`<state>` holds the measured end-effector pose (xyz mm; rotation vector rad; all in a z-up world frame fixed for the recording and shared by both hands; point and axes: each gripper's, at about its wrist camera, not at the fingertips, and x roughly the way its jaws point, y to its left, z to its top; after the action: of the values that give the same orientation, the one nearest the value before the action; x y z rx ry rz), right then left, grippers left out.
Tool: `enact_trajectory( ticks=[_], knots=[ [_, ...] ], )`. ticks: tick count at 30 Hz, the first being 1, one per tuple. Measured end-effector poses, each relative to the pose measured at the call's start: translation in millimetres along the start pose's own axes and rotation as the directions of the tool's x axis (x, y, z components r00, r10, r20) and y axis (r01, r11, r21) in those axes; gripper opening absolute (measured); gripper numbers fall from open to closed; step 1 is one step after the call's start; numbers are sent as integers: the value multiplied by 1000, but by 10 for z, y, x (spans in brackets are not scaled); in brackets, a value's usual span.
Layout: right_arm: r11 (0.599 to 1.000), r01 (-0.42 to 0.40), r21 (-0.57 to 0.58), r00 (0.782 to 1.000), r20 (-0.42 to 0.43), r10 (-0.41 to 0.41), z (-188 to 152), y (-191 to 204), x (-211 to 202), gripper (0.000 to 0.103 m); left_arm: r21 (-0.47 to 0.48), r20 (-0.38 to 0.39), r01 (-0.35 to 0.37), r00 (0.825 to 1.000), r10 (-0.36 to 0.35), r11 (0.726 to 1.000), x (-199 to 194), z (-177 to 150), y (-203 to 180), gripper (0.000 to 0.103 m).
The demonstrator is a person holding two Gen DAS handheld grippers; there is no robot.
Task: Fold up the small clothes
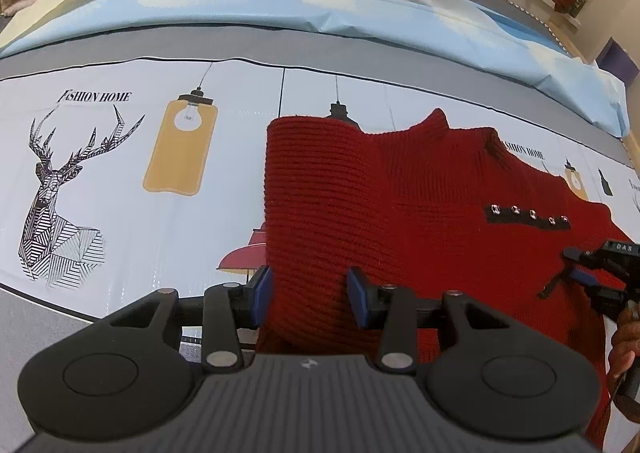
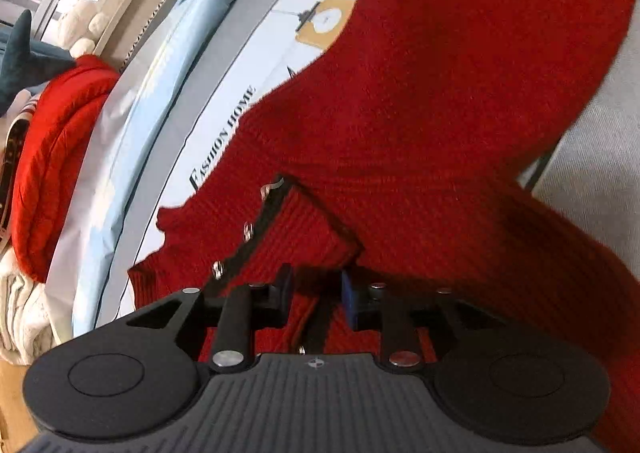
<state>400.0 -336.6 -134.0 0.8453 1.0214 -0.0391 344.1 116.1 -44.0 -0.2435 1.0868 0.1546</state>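
Knitwear is filling the gap of my left claw (image 1: 309,295): its blue pads (image 1: 262,295) are pinching a thick folded band of the red ribbed sweater (image 1: 400,213), chunky rows running across it. My right claw (image 2: 316,301) is standing part-spread over the same sweater, its pads either side of a black strap with round metal studs (image 2: 248,231); whether they are touching the wool I cannot tell. The sweater is lying partly folded on the desk (image 1: 120,237), on a smooth printed cloth with a line-drawn stag (image 1: 60,189), lamp shapes and lettering. A second red knit (image 2: 52,157) is sitting heaped at the far edge.
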Motion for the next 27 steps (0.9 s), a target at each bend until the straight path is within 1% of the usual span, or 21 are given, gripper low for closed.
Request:
enact_trajectory(
  ticks=[1, 2, 6, 7, 9, 10, 11, 12, 14, 15, 16, 17, 18, 20, 21, 22, 23, 24, 25, 26, 27],
  knots=[
    [1000, -3, -16, 1000, 5, 3, -7, 28, 0, 24, 1, -1, 2, 1000, -2, 1000, 0, 3, 3, 46],
    [999, -10, -42, 1000, 13, 11, -8, 60, -10, 8, 0, -1, 3, 1000, -3, 1000, 1, 7, 7, 46],
    [987, -63, -145, 988, 129, 82, -20, 316, -276, 7, -10, -1, -1, 1000, 1, 1000, 13, 30, 44, 46],
    [982, -66, -178, 980, 173, 97, -28, 398, -388, 7, -11, -2, -2, 1000, 2, 1000, 20, 34, 49, 46],
    [968, -60, -244, 952, 279, 129, -35, 540, -654, 7, -9, -6, -3, 1000, 3, 1000, 36, 34, 47, 46],
    [964, -48, -263, 937, 322, 135, -24, 569, -755, 7, -5, -8, -3, 1000, 3, 1000, 43, 28, 42, 46],
    [965, -26, -259, 932, 342, 117, -2, 564, -794, 7, 1, -11, -4, 1000, 4, 1000, 53, 22, 33, 46],
    [972, 3, -237, 939, 335, 79, 27, 514, -783, 8, 7, -14, -5, 1000, 6, 1000, 66, 13, 23, 46],
    [985, 82, -155, 968, 248, -42, 88, 334, -619, 9, 14, -22, -9, 1000, 9, 1000, 98, -6, 10, 46],
    [988, 123, -89, 975, 196, -104, 107, 190, -533, 12, 14, -27, -10, 1000, 10, 1000, 116, -16, 8, 46],
    [990, 139, -32, 976, 171, -131, 105, 66, -498, 12, 14, -30, -10, 999, 11, 1000, 131, -21, 5, 46],
    [990, 142, 2, 977, 162, -141, 90, -5, -470, 12, 14, -32, -9, 999, 9, 1000, 148, -26, -2, 46],
    [991, 135, 2, 977, 168, -133, 92, 1, -452, 12, 15, -36, -8, 999, 8, 1000, 167, -35, -10, 46],
    [994, 100, -50, 975, 204, -88, 106, 63, -515, 12, 10, -47, 7, 999, -7, 1000, 227, -65, -9, 46],
    [992, 93, -80, 973, 217, -74, 110, 89, -538, 21, 9, -60, 5, 998, -4, 1000, 290, -101, 1, 46],
    [992, 79, -100, 975, 214, -56, 121, 97, -544, 29, 21, -85, -21, 996, 23, 1000, 370, -144, 3, 46],
    [993, 65, -98, 981, 190, -46, 161, 60, -529, 44, 35, -109, -45, 993, 48, 998, 447, -188, 5, 51],
    [995, 59, -81, 990, 130, -49, 205, 1, -455, 45, 36, -125, -48, 991, 52, 998, 502, -226, 17, 57],
    [996, 78, -53, 995, 71, -74, 249, -65, -384, 45, 31, -132, -50, 990, 53, 998, 510, -236, 22, 57],
    [992, 125, -12, 992, 38, -124, 258, -166, -361, 44, 30, -131, -51, 990, 54, 998, 489, -225, 17, 57],
    [988, 154, 28, 987, 35, -155, 278, -266, -394, 40, 36, -116, -50, 992, 54, 998, 439, -199, -3, 56]
  ],
)
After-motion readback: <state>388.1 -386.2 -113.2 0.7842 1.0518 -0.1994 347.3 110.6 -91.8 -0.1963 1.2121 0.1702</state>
